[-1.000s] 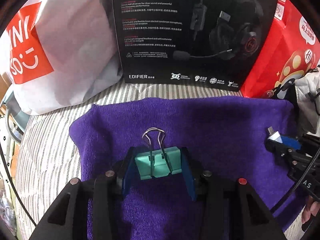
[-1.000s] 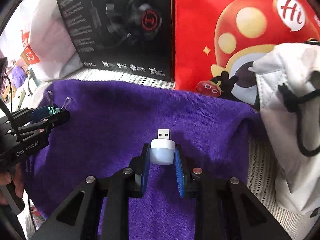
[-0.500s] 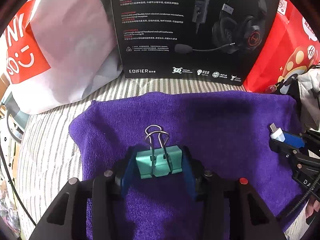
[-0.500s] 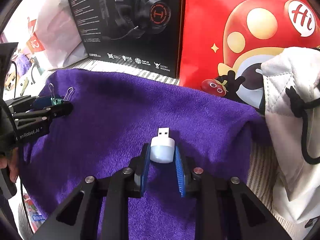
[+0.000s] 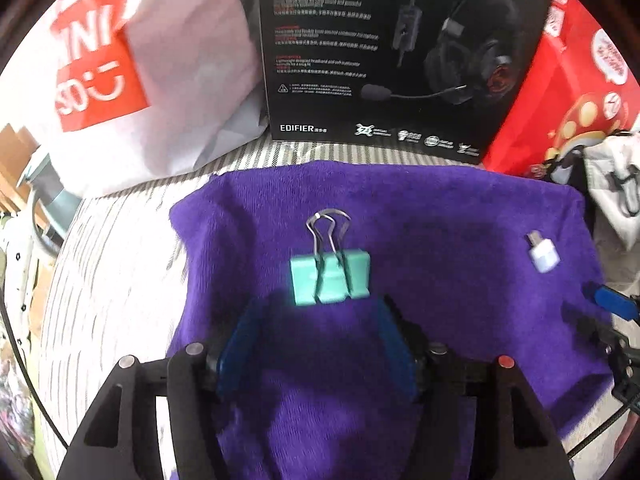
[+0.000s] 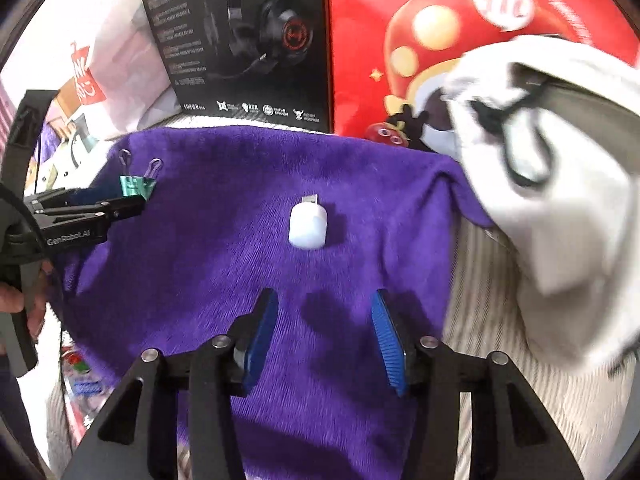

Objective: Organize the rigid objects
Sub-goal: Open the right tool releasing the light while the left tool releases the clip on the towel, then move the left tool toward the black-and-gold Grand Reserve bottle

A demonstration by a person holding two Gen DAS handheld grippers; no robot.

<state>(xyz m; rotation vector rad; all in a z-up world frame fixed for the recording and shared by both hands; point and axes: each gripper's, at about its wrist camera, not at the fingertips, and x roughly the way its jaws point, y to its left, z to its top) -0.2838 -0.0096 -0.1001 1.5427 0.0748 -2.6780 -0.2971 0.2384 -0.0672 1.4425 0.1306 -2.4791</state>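
Observation:
A teal binder clip [image 5: 330,278] with wire handles lies on the purple towel [image 5: 420,220], just ahead of my open left gripper [image 5: 316,332]. It also shows in the right wrist view [image 6: 137,187]. A small white USB plug light [image 6: 308,224] lies on the purple towel [image 6: 224,248] ahead of my open right gripper [image 6: 324,324]. It also shows at the right in the left wrist view [image 5: 543,255]. Both grippers are empty and pulled back from their objects.
A black headset box [image 5: 400,52] stands behind the towel, a white and red shopping bag [image 5: 132,72] to its left, a red mushroom-print bag [image 6: 460,40] to its right. A white quilted drawstring pouch [image 6: 560,184] lies at the towel's right edge. Striped cloth [image 5: 112,280] surrounds the towel.
Both grippers opened and drew back. The binder clip and the USB light, held before, now lie free on the towel.

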